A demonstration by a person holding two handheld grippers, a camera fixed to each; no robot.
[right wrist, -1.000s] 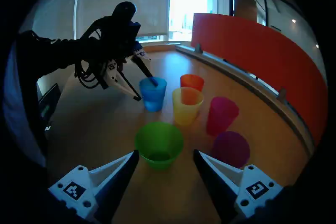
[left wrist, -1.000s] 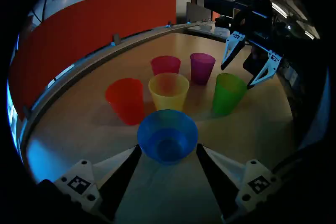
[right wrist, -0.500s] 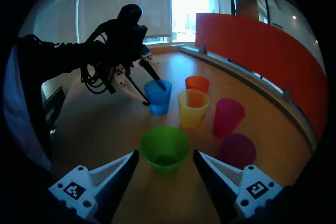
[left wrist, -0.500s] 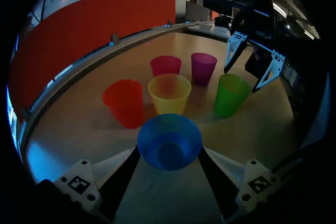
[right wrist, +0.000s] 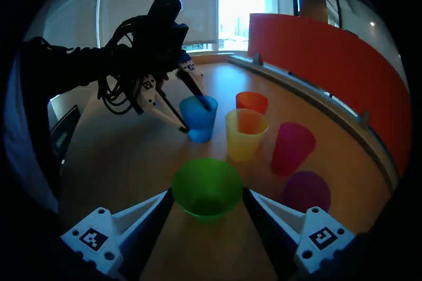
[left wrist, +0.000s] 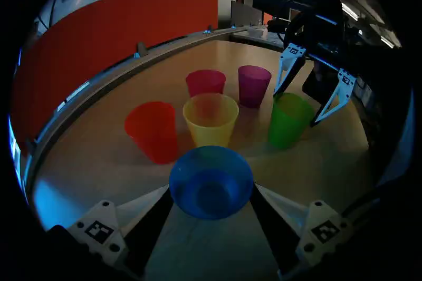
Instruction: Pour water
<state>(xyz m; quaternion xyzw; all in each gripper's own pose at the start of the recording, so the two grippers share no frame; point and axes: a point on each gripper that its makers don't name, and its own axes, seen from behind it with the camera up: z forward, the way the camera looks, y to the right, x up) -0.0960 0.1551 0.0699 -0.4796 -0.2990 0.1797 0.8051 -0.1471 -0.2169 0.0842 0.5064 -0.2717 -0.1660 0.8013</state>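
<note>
Two grippers, one cup in each, on a light wooden table (right wrist: 121,160).
The left gripper (left wrist: 211,187) is spread wide; the round blue plastic cup (left wrist: 211,182) fills its gap and the rim meets both fingers; I cannot tell if they squeeze it; the right gripper (right wrist: 207,192) is spread wide too, with the round green plastic cup (right wrist: 207,189) standing between its fingers.

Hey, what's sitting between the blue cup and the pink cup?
The yellow cup stands between the blue cup and the pink cup; both gripper views show it.
</note>
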